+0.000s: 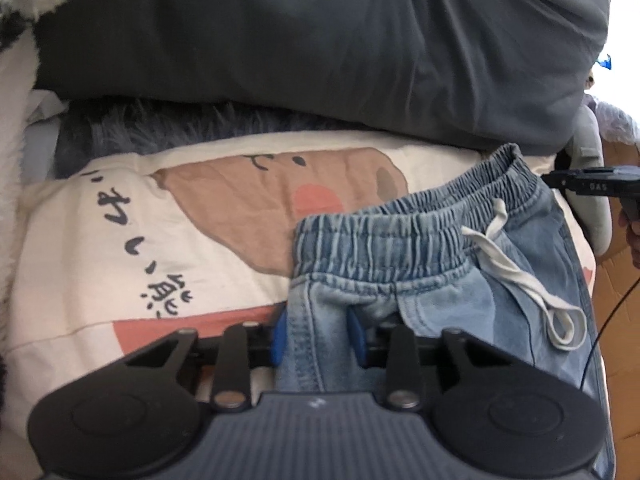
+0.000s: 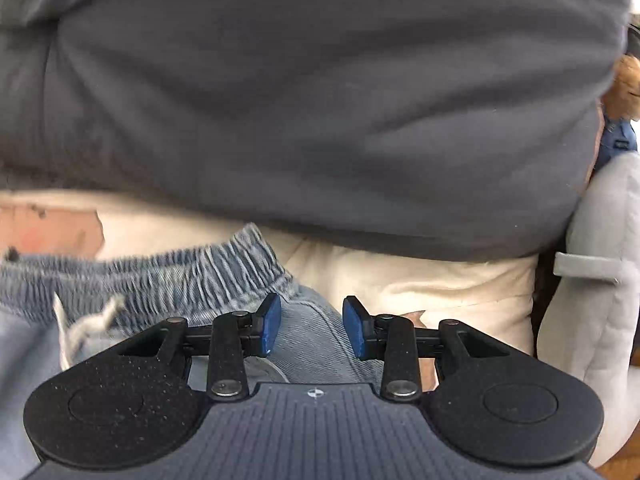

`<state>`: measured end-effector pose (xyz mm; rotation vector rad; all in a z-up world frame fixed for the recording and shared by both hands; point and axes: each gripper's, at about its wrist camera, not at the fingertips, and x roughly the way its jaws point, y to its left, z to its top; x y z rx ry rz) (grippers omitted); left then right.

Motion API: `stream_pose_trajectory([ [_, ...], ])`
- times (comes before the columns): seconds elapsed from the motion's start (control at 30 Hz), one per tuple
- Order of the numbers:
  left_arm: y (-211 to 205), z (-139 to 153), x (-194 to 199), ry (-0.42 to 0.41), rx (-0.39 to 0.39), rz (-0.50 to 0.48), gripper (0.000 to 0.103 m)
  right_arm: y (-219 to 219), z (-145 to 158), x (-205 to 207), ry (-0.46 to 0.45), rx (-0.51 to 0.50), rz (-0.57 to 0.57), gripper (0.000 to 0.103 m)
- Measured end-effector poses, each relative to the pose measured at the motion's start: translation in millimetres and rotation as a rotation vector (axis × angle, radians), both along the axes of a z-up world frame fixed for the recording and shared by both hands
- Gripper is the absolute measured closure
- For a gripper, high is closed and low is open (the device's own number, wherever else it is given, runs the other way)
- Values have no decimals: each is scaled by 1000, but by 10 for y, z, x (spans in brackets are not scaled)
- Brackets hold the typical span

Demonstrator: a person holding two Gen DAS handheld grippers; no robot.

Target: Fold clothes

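From my left wrist, my left gripper (image 1: 318, 338) pinches a fold of the denim shorts (image 1: 440, 280), which lie on the cream printed cloth (image 1: 120, 240); a grey pillow (image 1: 320, 48) bulks behind. From my right wrist, my right gripper (image 2: 312, 330) hangs unclenched over the shorts' edge, grasping nothing, the pillow close ahead.

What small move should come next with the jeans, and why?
Probably close the right tongs on the jeans. The left tongs already have a denim fold between their pads, while the right ones stand open over the fabric below the waistband.
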<state>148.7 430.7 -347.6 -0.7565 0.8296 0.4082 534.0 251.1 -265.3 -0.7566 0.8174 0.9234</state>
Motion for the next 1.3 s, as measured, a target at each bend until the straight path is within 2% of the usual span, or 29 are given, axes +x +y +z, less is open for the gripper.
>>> stream_pose_trajectory([
  [0.17, 1, 34, -14, 5, 10, 9, 81, 51, -145, 78, -8, -89, 46, 62],
  [0.43, -5, 88, -29, 8, 40, 0, 89, 266, -451, 89, 11, -165, 127, 62],
  [0.47, -9, 99, -27, 11, 50, -2, 89, 285, -497, 93, 17, -177, 131, 64],
  [0.5, -16, 117, -27, 13, 65, 0, 90, 300, -532, 96, 23, -184, 135, 77],
  [0.53, -24, 139, -30, 14, 82, 4, 90, 307, -543, 95, 25, -183, 133, 83],
  [0.63, -54, 230, -58, 7, 142, 9, 91, 308, -492, 40, -19, -177, 119, 90],
  [0.73, -54, 300, -99, -3, 181, 24, 92, 266, -360, -22, -75, -156, 111, 91],
  [0.77, -52, 322, -113, -6, 193, 30, 98, 252, -311, -32, -86, -150, 106, 92],
  [0.8, -50, 347, -117, -10, 202, 32, 98, 239, -261, -42, -98, -143, 102, 92],
  [1.07, 51, 506, -48, -26, 248, 38, 98, 239, -57, -112, -162, -115, 57, 93],
  [1.17, 127, 392, 50, 5, 227, 31, 98, 299, -123, -96, -161, -125, 35, 93],
  [1.3, 188, 85, 190, 67, 189, 20, 95, 364, -369, -33, -135, -149, 5, 92],
])
